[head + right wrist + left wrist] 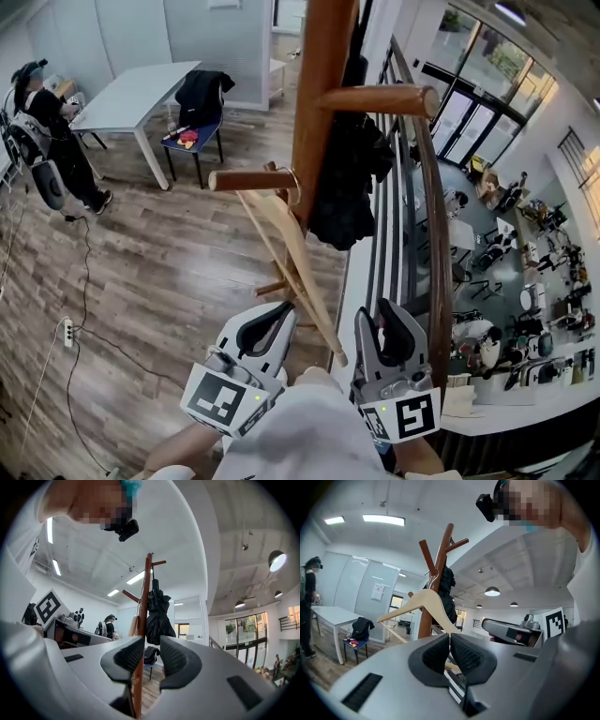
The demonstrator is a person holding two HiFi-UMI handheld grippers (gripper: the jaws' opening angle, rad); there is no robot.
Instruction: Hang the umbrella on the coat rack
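While the umbrella (347, 178) hung on the rack (323, 75) at twelve o'clock, you held your left gripper (278, 314) closed and empty, your right gripper (391, 309) narrowly parted, also empty.

Glossy wooden coat rack (319, 94), cloth umbrella (345, 192)

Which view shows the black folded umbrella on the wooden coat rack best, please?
The right gripper view: the black folded umbrella hangs in full on the wooden coat rack. The head view sees it from above, partly behind the pole; the left gripper view shows only part, behind the pale wooden hanger.
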